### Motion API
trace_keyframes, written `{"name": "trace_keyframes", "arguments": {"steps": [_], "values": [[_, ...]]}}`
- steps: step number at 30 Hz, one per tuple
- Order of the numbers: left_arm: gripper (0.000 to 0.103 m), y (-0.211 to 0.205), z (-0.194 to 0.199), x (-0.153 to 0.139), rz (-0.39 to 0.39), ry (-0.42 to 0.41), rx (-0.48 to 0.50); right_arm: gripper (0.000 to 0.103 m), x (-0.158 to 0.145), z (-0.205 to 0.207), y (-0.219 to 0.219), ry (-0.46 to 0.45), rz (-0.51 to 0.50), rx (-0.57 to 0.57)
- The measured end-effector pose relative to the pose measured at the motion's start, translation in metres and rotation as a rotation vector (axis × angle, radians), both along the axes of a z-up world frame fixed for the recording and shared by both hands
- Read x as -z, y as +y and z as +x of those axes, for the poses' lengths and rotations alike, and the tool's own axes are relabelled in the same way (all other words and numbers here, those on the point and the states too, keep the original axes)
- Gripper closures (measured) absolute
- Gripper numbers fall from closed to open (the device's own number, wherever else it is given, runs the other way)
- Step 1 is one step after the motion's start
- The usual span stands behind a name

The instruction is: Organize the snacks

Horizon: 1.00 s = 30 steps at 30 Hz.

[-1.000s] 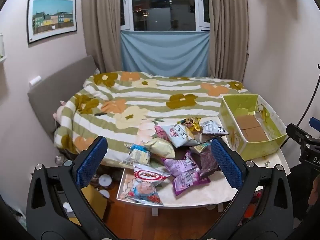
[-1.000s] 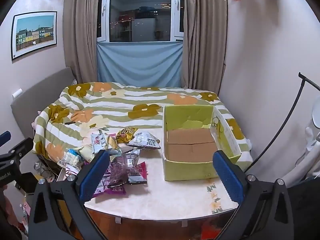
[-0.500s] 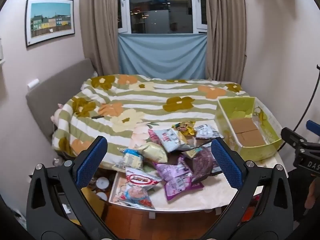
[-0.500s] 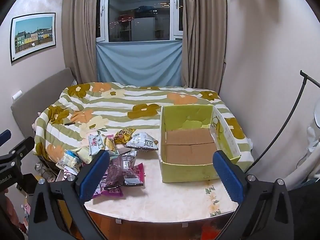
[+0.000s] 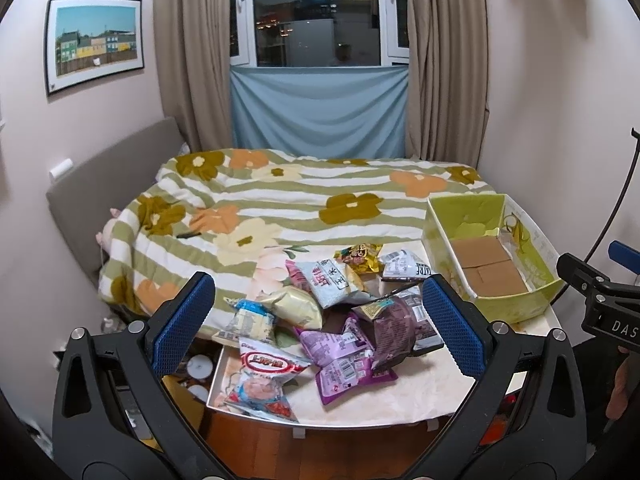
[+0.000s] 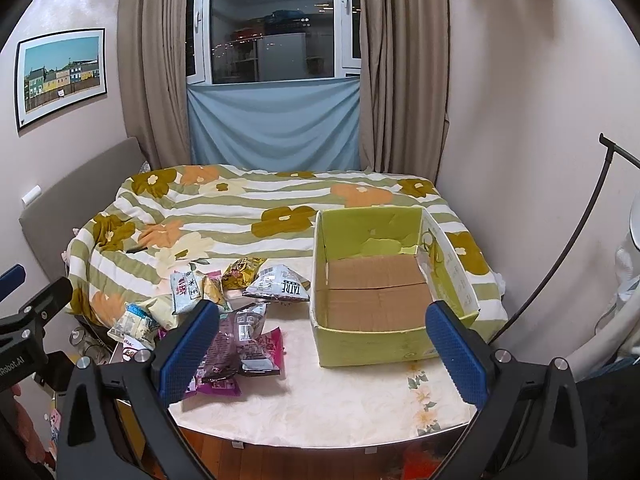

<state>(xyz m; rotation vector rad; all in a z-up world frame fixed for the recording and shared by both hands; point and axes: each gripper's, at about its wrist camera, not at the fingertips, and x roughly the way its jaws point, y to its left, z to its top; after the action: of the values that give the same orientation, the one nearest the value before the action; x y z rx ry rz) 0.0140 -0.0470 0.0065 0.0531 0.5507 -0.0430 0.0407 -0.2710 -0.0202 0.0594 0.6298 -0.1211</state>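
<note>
A pile of snack bags lies on the left half of a small white table; the pile also shows in the right wrist view. It includes a purple bag, a dark brown bag and a red-and-white bag. A green cardboard box stands empty on the table's right side and also shows in the left wrist view. My left gripper is open, held short of the pile. My right gripper is open, in front of the box.
A bed with a flowered striped blanket runs behind the table to the curtained window. A black lamp stand leans at the right wall. Wooden floor shows below the table's front edge.
Both grippers have drawn slightly back and up from the table, so the snacks and box look a little farther. Nothing on the table has moved.
</note>
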Motion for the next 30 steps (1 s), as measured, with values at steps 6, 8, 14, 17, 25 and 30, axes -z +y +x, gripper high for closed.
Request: {"name": "trace_keyframes", "arguments": {"steps": [6, 8, 14, 17, 25, 30], "values": [[0.001, -0.005, 0.003, 0.002, 0.015, -0.002, -0.003, 0.0, 0.002, 0.002, -0.002, 0.002, 0.004, 0.004], [0.001, -0.005, 0.003, 0.001, 0.025, -0.006, -0.009, 0.0, 0.003, 0.002, -0.003, 0.001, 0.005, 0.004], [0.001, -0.009, 0.004, 0.001, 0.048, -0.019, -0.021, 0.0, 0.003, 0.002, -0.004, 0.001, 0.005, 0.005], [0.001, -0.009, 0.006, 0.002, 0.049, -0.015, -0.021, 0.0, 0.003, 0.003, -0.006, 0.001, 0.005, 0.005], [0.001, -0.01, 0.01, 0.006, 0.03, 0.0, -0.011, 0.0, 0.003, 0.005, -0.007, 0.003, 0.007, 0.007], [0.001, -0.011, 0.01, 0.006, 0.027, 0.005, -0.006, 0.0, 0.003, 0.005, -0.008, 0.003, 0.009, 0.006]]}}
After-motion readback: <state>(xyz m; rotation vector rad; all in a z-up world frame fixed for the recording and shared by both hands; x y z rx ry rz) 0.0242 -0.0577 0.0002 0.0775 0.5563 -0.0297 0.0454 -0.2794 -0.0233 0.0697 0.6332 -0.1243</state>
